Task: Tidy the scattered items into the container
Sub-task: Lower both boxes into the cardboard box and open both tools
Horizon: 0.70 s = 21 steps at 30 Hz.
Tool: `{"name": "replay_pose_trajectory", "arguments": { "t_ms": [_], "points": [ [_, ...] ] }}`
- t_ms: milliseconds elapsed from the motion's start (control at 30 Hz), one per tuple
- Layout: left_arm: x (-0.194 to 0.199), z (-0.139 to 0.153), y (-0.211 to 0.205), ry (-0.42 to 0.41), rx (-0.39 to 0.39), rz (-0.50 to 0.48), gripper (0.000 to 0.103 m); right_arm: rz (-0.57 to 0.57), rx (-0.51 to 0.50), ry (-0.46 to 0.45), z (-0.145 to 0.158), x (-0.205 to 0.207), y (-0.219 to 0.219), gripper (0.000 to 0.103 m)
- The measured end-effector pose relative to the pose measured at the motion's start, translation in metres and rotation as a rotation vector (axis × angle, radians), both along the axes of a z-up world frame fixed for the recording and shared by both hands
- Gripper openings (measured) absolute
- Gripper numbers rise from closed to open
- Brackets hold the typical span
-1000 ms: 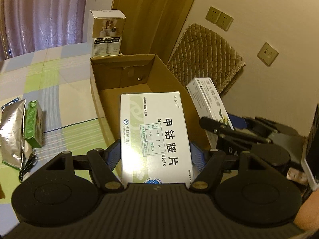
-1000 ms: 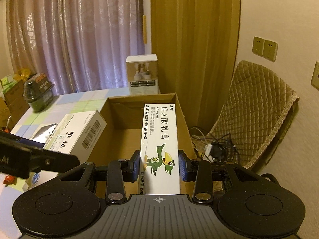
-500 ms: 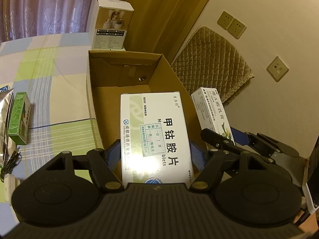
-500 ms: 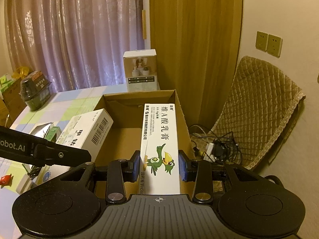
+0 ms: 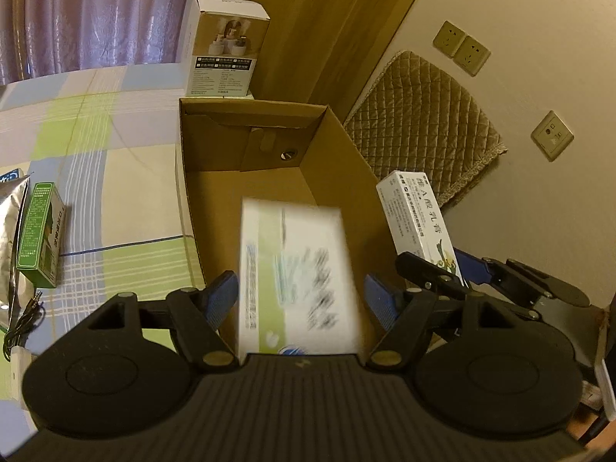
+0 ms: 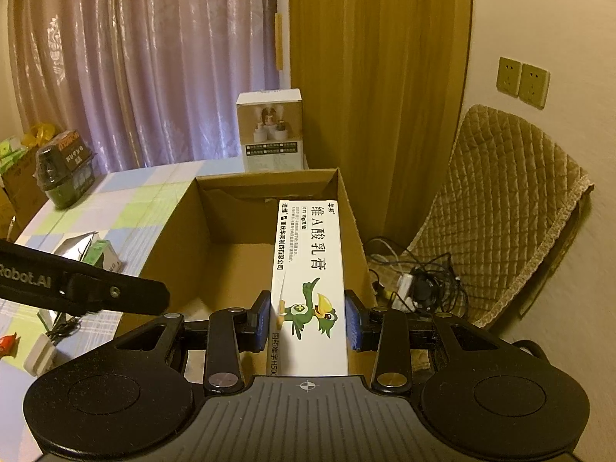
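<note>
Cardboard container (image 5: 338,146), open-topped, at my 12 o'clock. Left claw (image 5: 300,300) released, blue ribbed pads clear of the blurred white tablet box (image 5: 296,273) over it. Right claw (image 6: 307,321) clenched on long white ointment carton (image 6: 308,269).

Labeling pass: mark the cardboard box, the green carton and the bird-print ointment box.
cardboard box (image 5: 215,200), left wrist view, left wall.
green carton (image 5: 38,231), left wrist view, top face.
bird-print ointment box (image 6: 308,269), right wrist view, printed top face.
</note>
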<state>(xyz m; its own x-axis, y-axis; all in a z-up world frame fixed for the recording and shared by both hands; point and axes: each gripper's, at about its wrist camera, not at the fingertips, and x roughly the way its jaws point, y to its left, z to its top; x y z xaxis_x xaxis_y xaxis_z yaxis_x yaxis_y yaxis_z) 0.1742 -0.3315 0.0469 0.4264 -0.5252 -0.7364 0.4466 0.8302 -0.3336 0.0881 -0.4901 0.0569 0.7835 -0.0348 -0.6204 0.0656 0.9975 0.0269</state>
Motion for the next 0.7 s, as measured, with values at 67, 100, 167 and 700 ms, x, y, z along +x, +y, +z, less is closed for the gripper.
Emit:
{"name": "replay_pose_trajectory", "arguments": {
  "t_ms": [67, 100, 167, 700],
  "points": [
    [-0.001, 0.001, 0.002, -0.009, 0.004, 0.001, 0.068, -0.001, 0.001, 0.001, 0.000, 0.000, 0.000, 0.041],
    [-0.002, 0.001, 0.004, -0.012, 0.004, 0.003, 0.068, -0.001, 0.001, 0.000, 0.000, -0.001, 0.000, 0.041],
    [-0.003, 0.002, 0.009, -0.015, 0.003, 0.009, 0.068, 0.001, 0.001, 0.000, 0.000, -0.001, 0.001, 0.041],
    [-0.014, 0.003, 0.032, -0.011, 0.011, 0.042, 0.068, 0.027, 0.004, -0.003, 0.001, 0.002, 0.012, 0.041]
  ]
}}
